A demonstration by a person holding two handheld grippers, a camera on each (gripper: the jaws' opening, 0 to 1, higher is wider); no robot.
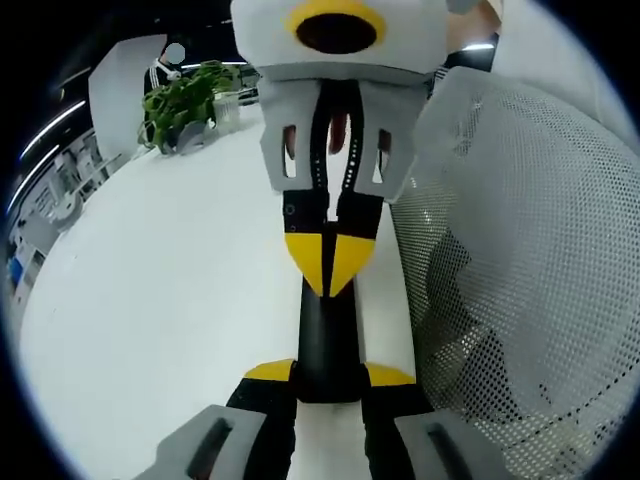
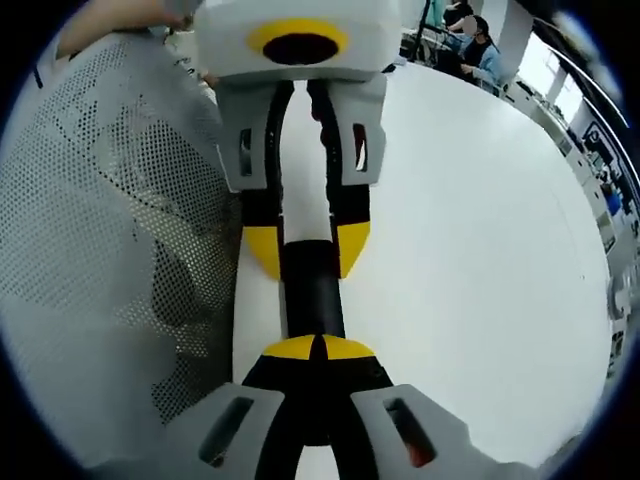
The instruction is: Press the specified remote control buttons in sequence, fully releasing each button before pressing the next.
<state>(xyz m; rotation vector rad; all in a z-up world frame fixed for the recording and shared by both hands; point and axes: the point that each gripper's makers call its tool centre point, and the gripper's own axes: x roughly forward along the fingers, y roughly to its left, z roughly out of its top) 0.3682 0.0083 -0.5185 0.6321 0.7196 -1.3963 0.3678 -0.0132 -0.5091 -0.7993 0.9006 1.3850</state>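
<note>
Left gripper view: the left tool [image 1: 328, 373] rises from the bottom with its two yellow-tipped jaws parted just enough to clamp the near end of a slim black remote control [image 1: 325, 330]. The remote lies lengthwise on the white counter [image 1: 150, 300], close to the edge that a white mesh surface [image 1: 520, 250] overhangs. The right tool [image 1: 330, 255] meets the remote's far end head-on, its yellow tips brought together into one point touching the black body. No buttons or markings on the remote can be made out. Near the counter's far edge stands a leafy green plant [image 1: 185, 105]; its pot is too small to describe.

In the right gripper view, the right tool [image 2: 318, 348] has its jaws closed tip to tip, gripping nothing, and resting against the remote control [image 2: 312, 290]. Beyond it, the left tool [image 2: 307, 248] flanks the remote on both sides. The counter [image 2: 480, 250] spreads away bare and white, the mesh [image 2: 110, 230] lies along its edge, and seated people [image 2: 480, 45] show past its far corner.
</note>
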